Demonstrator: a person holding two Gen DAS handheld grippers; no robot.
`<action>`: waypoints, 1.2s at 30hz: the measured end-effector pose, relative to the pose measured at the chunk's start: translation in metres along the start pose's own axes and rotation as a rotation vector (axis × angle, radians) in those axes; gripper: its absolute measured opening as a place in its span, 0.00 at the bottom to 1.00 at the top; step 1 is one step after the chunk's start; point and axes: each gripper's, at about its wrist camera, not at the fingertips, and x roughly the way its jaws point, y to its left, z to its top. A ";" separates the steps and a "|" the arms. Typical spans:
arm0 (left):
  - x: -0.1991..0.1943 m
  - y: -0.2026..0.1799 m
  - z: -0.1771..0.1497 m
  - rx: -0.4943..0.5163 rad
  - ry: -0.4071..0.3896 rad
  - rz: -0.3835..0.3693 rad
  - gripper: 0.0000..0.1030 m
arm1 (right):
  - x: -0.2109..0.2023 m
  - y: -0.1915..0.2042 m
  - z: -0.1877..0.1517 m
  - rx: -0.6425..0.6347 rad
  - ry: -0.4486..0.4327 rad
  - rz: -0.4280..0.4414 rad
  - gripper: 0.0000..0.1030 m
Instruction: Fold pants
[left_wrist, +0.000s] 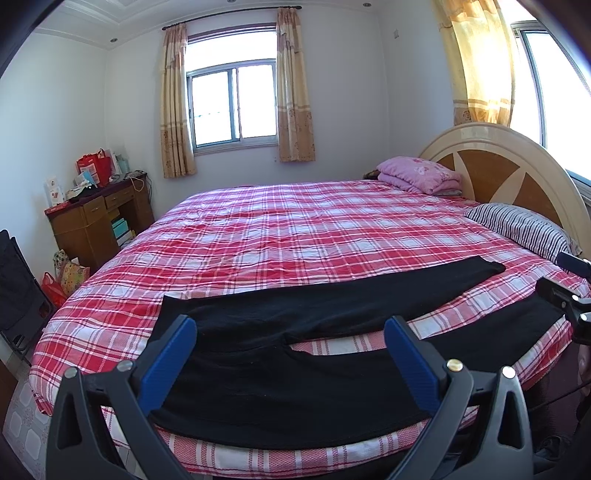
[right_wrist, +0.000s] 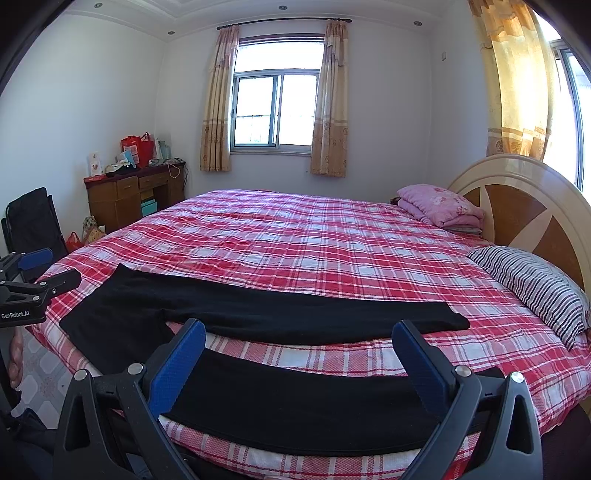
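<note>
A: What takes up most of the room?

B: A bed (left_wrist: 295, 236) under a red and white checked sheet (right_wrist: 295, 236), with a rounded headboard (left_wrist: 517, 173) at the right. Behind it a window (right_wrist: 277, 110) hung with beige curtains (right_wrist: 218, 99)

A: And the pants?

B: The black pants (left_wrist: 280, 369) lie flat along the near edge of the bed, waist to the left and legs running right. The legs are spread in a narrow V, a strip of sheet showing between them. The far leg ends well short of the striped pillow (right_wrist: 535, 288)

A: Anything else on the bed?

B: A folded pink blanket (left_wrist: 421, 173) against the headboard. A wooden desk (left_wrist: 96, 221) stands in the left corner with red bags on top

A: The grippers?

B: The left gripper (left_wrist: 290, 336) hangs over the waist end, its blue fingers (left_wrist: 170, 362) spread wide and holding nothing. The right gripper (right_wrist: 299, 339) sits over the near leg, its fingers (right_wrist: 421, 365) just as wide apart and empty
</note>
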 end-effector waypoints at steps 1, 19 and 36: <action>0.000 0.001 0.000 -0.001 0.001 0.000 1.00 | 0.000 0.000 0.000 0.000 0.000 0.000 0.99; 0.003 0.007 -0.002 -0.006 0.006 0.012 1.00 | 0.001 0.003 -0.001 -0.005 0.008 0.001 0.99; 0.004 0.006 -0.003 -0.005 0.008 0.015 1.00 | 0.001 0.004 -0.001 -0.005 0.009 0.002 0.99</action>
